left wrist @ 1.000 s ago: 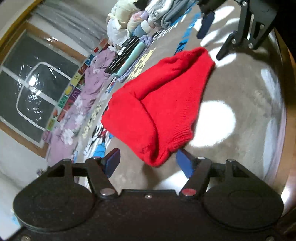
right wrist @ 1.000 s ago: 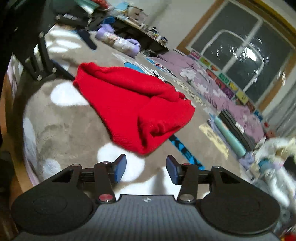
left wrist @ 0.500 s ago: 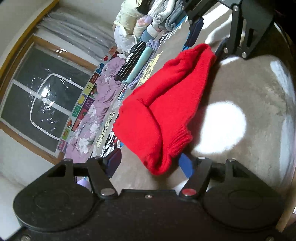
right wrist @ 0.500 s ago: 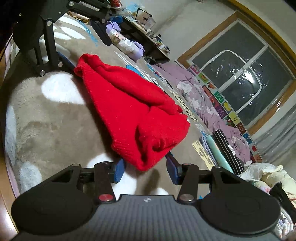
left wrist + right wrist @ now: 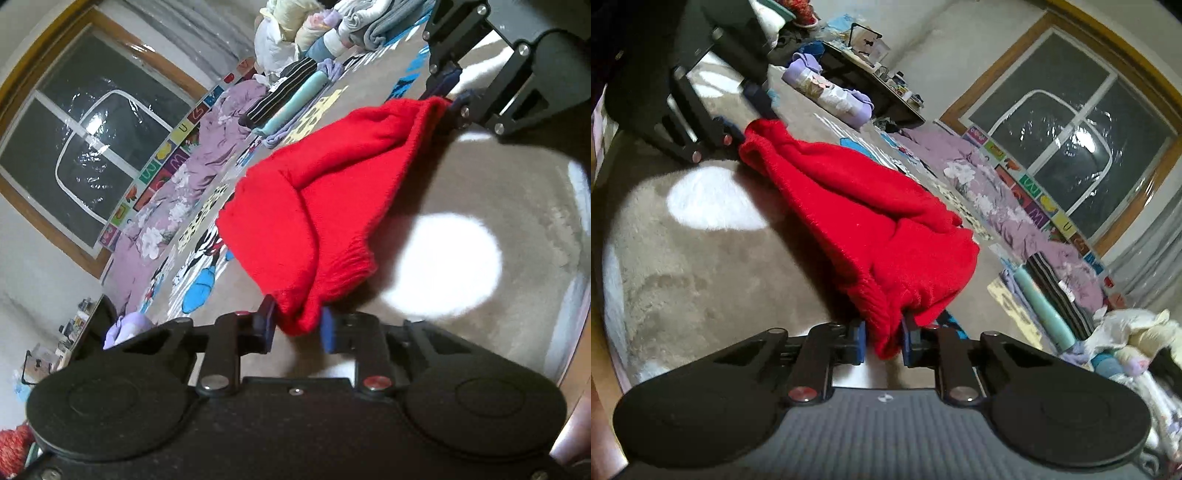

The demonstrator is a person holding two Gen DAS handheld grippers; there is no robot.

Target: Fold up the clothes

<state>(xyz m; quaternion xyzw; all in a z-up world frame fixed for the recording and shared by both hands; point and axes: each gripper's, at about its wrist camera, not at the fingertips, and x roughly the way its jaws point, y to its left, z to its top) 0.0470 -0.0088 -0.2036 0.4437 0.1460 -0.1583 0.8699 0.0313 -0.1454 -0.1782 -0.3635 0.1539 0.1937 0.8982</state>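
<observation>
A red knit garment (image 5: pixel 332 192) lies partly folded on the grey rug, stretched between my two grippers. In the left wrist view my left gripper (image 5: pixel 297 325) has its jaws closing, the blue pads pinching the near corner by the ribbed hem. My right gripper (image 5: pixel 452 96) shows at the top right, at the garment's far end. In the right wrist view the red garment (image 5: pixel 871 214) runs away from my right gripper (image 5: pixel 882 339), whose jaws are closing with the pads pressed on the ribbed corner. The left gripper (image 5: pixel 735 134) holds the far tip.
The grey rug (image 5: pixel 498 192) has white round spots. Beyond it lie a patterned play mat (image 5: pixel 207 229), a purple floral blanket (image 5: pixel 1004 192), rolled and piled clothes (image 5: pixel 295 77), a low cluttered table (image 5: pixel 871 70) and a large window (image 5: pixel 1071 122).
Both grippers went from standing open around the garment's ends to pinching them. The garment's corners are lifted slightly off the rug and pulled taut between them.
</observation>
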